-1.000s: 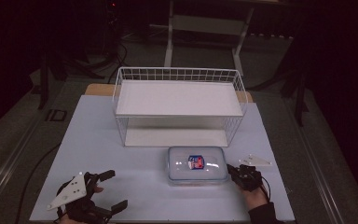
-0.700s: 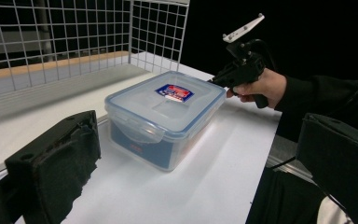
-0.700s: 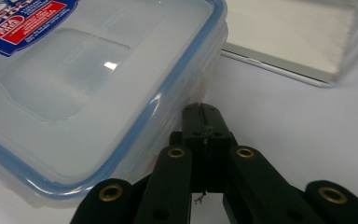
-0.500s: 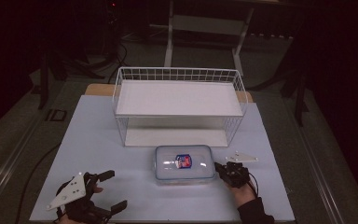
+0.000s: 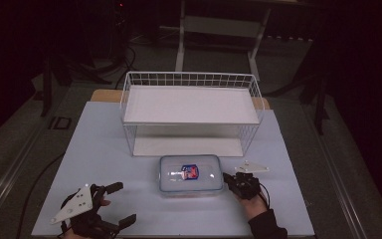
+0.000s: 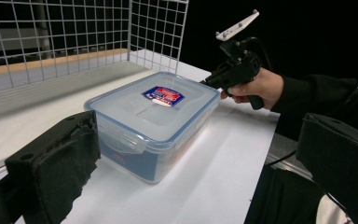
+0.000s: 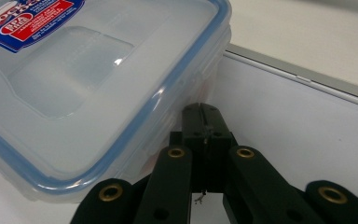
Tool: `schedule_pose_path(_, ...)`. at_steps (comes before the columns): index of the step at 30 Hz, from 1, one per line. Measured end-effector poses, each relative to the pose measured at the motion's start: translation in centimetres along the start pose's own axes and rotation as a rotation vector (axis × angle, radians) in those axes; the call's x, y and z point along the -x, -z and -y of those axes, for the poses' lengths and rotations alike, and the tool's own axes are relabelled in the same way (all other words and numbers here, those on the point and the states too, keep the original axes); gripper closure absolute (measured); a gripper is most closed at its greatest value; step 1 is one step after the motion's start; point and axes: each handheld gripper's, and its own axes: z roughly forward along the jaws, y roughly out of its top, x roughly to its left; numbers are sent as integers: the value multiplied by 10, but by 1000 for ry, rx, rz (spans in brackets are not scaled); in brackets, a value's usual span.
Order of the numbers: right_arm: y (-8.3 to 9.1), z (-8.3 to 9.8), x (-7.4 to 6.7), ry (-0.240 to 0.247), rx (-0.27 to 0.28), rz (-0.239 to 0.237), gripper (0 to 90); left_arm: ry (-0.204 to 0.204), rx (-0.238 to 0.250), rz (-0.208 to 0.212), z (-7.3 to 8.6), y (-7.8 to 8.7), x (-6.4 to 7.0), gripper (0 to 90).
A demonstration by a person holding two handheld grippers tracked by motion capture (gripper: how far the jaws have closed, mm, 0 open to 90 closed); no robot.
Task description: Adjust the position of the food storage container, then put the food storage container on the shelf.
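Note:
A clear plastic container (image 5: 190,174) with a blue-rimmed lid and a red and blue label lies flat on the white table, just in front of the wire shelf. My right gripper (image 5: 226,178) is shut, and its closed tips touch the container's right side wall (image 7: 186,100). Nothing sits between its jaws. In the left gripper view the same container (image 6: 156,116) lies ahead, with the right gripper (image 6: 205,81) pressed against its far corner. My left gripper (image 5: 121,203) stands open and empty at the table's front left, well apart from the container.
A white wire shelf rack (image 5: 191,102) stands at the back middle of the table (image 5: 99,149), with a solid top and a low open bay beneath. Bare table lies left of the container. The table's front edge (image 5: 179,235) is close to both hands.
The container has slid to the left across the table with the shut right gripper following against its right side. The left gripper has stayed in place, open.

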Motion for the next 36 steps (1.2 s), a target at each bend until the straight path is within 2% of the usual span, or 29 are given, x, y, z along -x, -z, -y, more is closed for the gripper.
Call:
schedule_pose_path(6, 0, 0, 0, 6, 3, -4, 900, 1, 0, -1, 0, 0, 0, 0)
schedule_pose_path(13, 22, 2, 7, -4, 40, 30, 897, 5, -8, 5, -1, 0, 0, 0)
schedule_pose_path(15, 30, 1, 6, 13, 53, 48, 864, 7, -11, 7, -1, -1, 0, 0)
schedule_pose_path(21, 48, 1, 4, 29, 107, 40, 769, 7, -13, 2, -1, -3, 0, 0)
schedule_pose_path(23, 57, 1, 2, 36, 140, 25, 664, 12, -12, 2, 0, -3, 0, 0)
schedule_pose_path(25, 62, 0, -1, 43, 162, 13, 520, 14, -14, -2, -1, -4, -1, 0)
schedule_pose_path(29, 74, -3, -6, 34, 221, -45, 292, 28, -5, -6, -4, -5, -1, 0)
schedule_pose_path(31, 80, -5, -10, 53, 244, -79, 201, 35, -2, -9, -7, -6, 0, 0)
schedule_pose_path(34, 89, -10, -15, 73, 281, -116, 144, 30, -1, -16, -15, -7, 1, 0)
schedule_pose_path(36, 95, -14, -20, 113, 302, -106, 129, 23, -8, -21, -20, -8, 2, 0)
